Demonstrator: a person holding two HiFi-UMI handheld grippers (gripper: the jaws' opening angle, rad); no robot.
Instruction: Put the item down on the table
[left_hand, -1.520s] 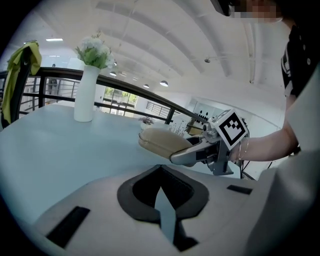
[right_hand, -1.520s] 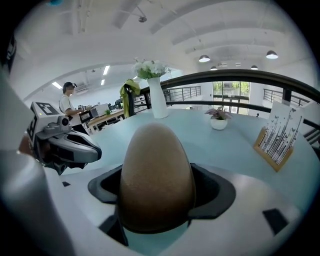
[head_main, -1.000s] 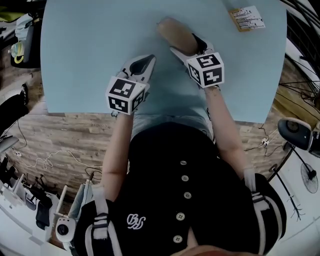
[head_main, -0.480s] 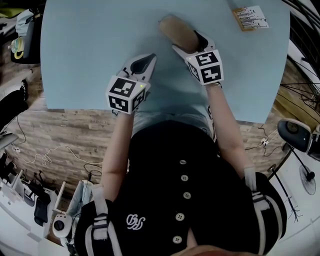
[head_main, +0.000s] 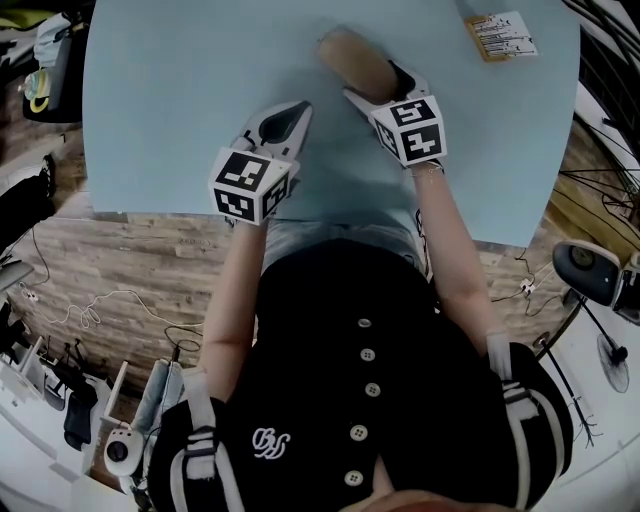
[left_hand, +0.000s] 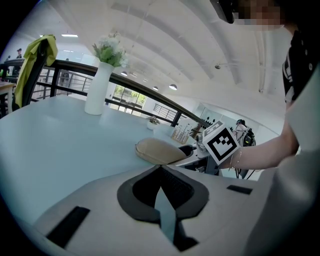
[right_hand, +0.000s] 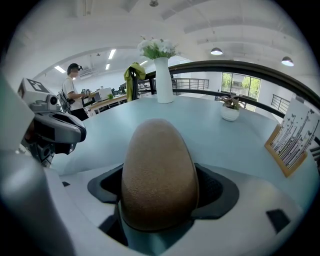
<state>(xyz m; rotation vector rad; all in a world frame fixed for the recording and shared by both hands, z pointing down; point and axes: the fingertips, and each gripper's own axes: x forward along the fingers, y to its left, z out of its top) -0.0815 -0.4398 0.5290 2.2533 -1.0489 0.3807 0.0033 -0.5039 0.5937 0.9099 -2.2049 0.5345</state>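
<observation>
Now: R claw (head_main: 372, 90) clamped on tan egg-shaped rough-skinned item (right_hand: 159, 170), item sticking out fwd past claw tips, low over pale blue round counter (head_main: 180, 90); touching it or not, can't tell. L claw (left_hand: 161, 172) just left of R claw, tips pressed together, nothing betw. them. Far ahead of R claw, tall white vase w/ flowers (right_hand: 163, 80).

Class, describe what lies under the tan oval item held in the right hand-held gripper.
The pale blue table lies beneath the tan oval item. Its underside is hidden; whether they touch is unclear.
</observation>
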